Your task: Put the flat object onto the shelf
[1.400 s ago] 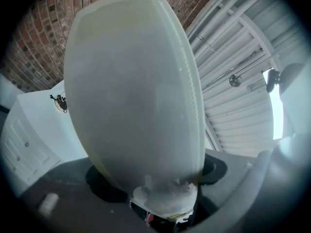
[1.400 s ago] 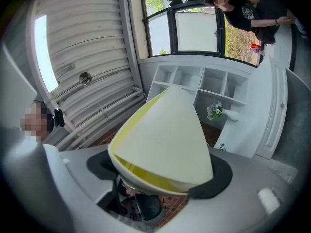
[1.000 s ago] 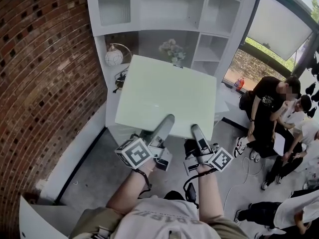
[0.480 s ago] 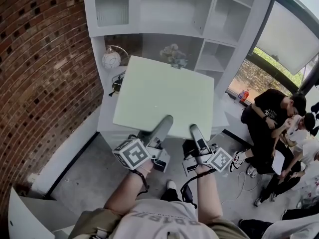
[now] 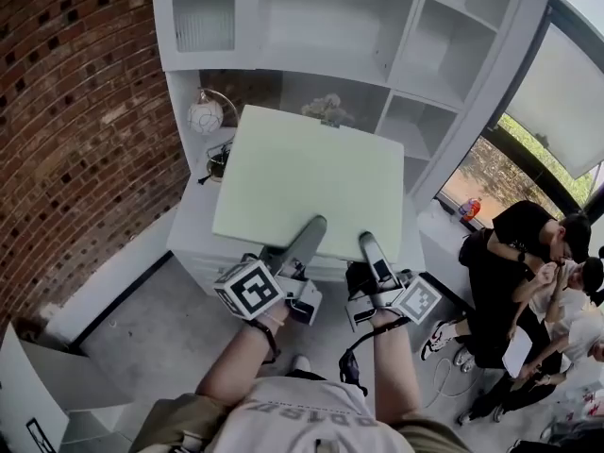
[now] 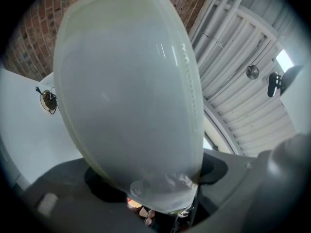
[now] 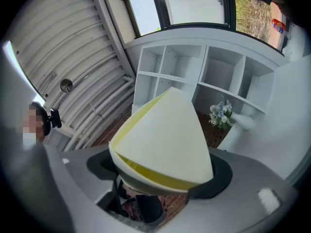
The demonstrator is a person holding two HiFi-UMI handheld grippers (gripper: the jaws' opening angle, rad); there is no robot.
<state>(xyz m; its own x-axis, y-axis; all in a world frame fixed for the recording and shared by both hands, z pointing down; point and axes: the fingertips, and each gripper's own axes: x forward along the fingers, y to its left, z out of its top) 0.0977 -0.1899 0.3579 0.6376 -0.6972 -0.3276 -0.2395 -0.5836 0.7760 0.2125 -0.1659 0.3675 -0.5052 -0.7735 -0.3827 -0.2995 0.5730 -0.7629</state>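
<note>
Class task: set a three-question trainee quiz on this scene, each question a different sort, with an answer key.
1. True or false: the pale green board lies on the floor.
2. How many grippers grip the board's near edge? A none, B one, C two.
3. Fill in: the wall left of the white shelf unit is built of ____.
Key: 1 false, it is held up. 2 C, the left gripper and the right gripper. 3 brick.
</note>
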